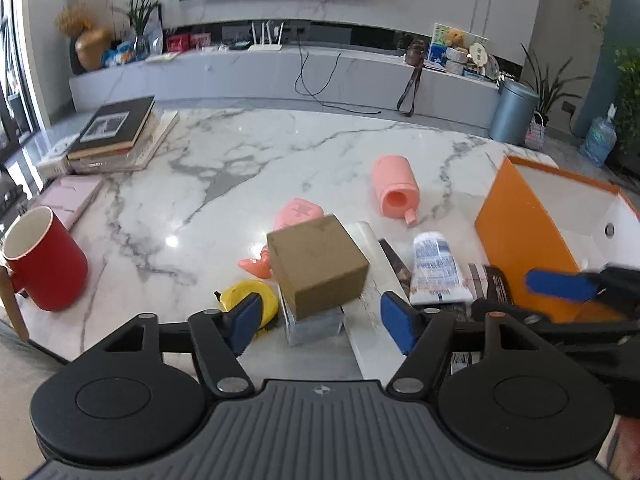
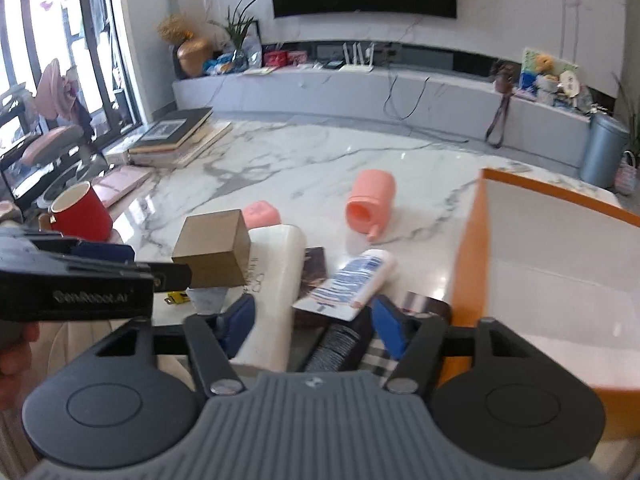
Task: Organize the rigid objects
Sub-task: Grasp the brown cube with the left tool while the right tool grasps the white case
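The left gripper [image 1: 320, 320] stood with jaws wide around a cardboard box [image 1: 318, 266] near the table's [image 1: 240, 152] front edge. The right gripper [image 2: 314, 322] hovered with jaws wide over a tube [image 2: 354, 280], beside the orange box [image 2: 470, 248].

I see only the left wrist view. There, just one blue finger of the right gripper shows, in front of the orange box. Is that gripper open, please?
Observer: Yes. The right gripper is open, and its fingers stand on either side of the flat end of the white tube.
Operator: Does something else lie under it?
Observer: A dark ribbed object lies below the tube's end, next to a checked item.
Operator: How near is the box on that side?
Observer: The orange box has its wall right beside the outer finger. I cannot tell whether they touch.
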A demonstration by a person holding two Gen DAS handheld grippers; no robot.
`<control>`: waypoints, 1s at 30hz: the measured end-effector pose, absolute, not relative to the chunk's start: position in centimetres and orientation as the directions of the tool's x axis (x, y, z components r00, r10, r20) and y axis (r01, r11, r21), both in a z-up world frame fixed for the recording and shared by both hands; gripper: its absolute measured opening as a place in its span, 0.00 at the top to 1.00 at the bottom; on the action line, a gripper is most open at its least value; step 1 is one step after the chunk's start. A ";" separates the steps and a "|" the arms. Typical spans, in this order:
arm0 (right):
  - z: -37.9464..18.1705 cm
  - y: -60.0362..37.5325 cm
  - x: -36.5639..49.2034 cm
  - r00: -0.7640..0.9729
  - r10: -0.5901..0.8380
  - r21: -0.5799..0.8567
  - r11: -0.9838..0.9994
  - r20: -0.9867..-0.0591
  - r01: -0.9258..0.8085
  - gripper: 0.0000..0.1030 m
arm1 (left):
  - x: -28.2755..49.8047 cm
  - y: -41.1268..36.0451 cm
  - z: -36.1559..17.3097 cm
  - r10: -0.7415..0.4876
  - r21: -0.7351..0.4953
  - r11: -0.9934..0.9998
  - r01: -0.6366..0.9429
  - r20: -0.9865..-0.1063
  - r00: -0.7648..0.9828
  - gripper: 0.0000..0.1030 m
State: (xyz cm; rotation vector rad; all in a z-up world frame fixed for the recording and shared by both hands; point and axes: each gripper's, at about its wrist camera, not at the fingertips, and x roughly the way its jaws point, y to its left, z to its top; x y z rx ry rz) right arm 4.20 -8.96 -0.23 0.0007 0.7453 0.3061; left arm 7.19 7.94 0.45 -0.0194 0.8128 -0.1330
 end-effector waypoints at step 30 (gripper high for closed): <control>-6.1 -1.6 13.3 0.512 0.330 0.143 0.918 -0.793 -0.370 0.29 | 15.1 11.0 -2.1 -0.173 -0.210 0.978 -0.003 -0.812 0.558 0.28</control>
